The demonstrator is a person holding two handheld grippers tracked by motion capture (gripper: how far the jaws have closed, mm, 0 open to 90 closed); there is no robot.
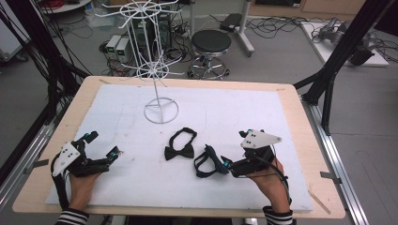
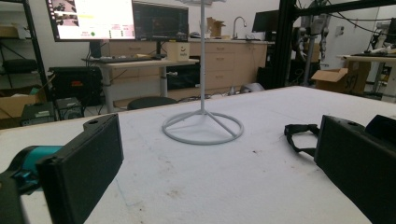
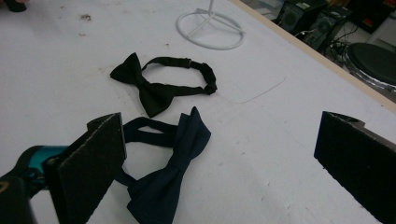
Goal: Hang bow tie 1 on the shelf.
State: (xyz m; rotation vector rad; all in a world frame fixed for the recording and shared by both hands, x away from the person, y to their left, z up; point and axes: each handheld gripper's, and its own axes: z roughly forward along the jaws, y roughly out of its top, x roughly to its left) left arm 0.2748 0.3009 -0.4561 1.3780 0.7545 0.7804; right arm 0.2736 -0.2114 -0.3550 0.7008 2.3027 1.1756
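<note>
Bow ties are laid flat on the white mat point(image 1: 281, 140) of a wooden table, within reach of two hand-held grippers. A navy bow tie point(image 3: 175, 172) lies at the near right, just in front of the right gripper point(image 1: 224, 161), whose jaws are spread wide and hold nothing. In the right gripper view the tie's knot sits between the two black jaws, its strap looped toward the left jaw; the gripper appears to be lined up on the tie for a pickup, though no contact is seen yet. A black bow tie point(image 1: 179, 151) rests just left of the navy one and slightly farther away, its strap curled into a ring, apart from both grippers.

At the near left the left gripper point(image 1: 104, 146) is held low over the mat, its jaws likewise parted and empty, well apart from either tie. It seems to be kept waiting while the right hand works.

A white wire rack point(image 1: 155, 70) is set upright at the far middle of the mat, its round base point(image 2: 202, 127) resting flat and its arms bare. Its place behind the ties suggests that it is meant as the hanging point for them. Both ties are judged still to be hung, with the navy one likely first. Its soft, floppy fabric may call for a grip at the knot or strap.
</note>
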